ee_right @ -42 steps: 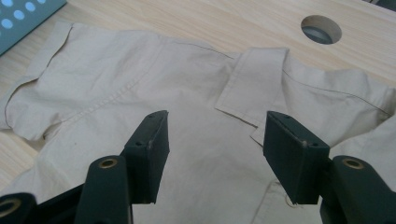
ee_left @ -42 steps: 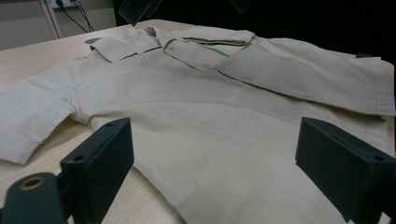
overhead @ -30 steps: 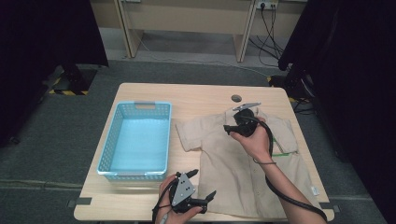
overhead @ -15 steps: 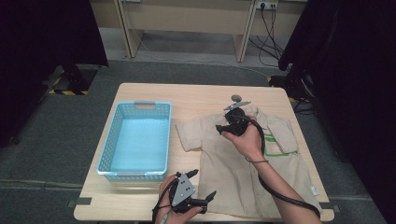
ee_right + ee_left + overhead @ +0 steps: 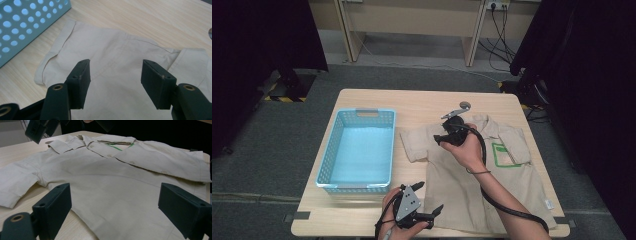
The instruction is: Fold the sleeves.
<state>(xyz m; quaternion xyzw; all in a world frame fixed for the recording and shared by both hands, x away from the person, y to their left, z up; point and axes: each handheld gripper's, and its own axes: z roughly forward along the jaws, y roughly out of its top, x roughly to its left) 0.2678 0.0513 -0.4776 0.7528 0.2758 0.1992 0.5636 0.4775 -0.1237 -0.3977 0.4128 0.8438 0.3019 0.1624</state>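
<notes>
Blue basket [image 5: 357, 150] at table [image 5: 422, 102] left, empty, probably waiting for garment. Beige shirt [image 5: 472, 175] spread flat, front up, collar at far side, laid ready for handling. My left gripper [image 5: 424, 212] at near edge: jaws apart, hem just ahead, nothing held. My right gripper [image 5: 447, 131] over left shoulder seam: jaws apart, cloth below them, unpinched; sleeve [image 5: 57, 57] beyond, toward basket.
</notes>
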